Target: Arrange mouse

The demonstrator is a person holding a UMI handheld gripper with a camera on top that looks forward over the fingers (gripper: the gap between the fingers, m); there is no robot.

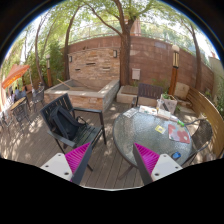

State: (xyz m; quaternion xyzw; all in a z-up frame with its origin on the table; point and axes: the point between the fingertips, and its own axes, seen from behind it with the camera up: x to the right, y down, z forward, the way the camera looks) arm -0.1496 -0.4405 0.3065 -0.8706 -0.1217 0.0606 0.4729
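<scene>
My gripper (112,160) is open and empty, held high over a wooden deck. Its two magenta pads (78,158) stand wide apart with only deck boards between them. A round glass table (140,125) stands ahead of the right finger. On it lie a colourful flat item (178,132) and several small objects that are too small to identify. I cannot make out a mouse among them.
A black chair (65,122) with a dark bag on it stands ahead of the left finger. Beyond are a stone-sided box (85,92), a brick wall (150,60) and trees. A potted plant (167,102) stands at the table's far side. Wooden railing (208,115) runs beyond the table.
</scene>
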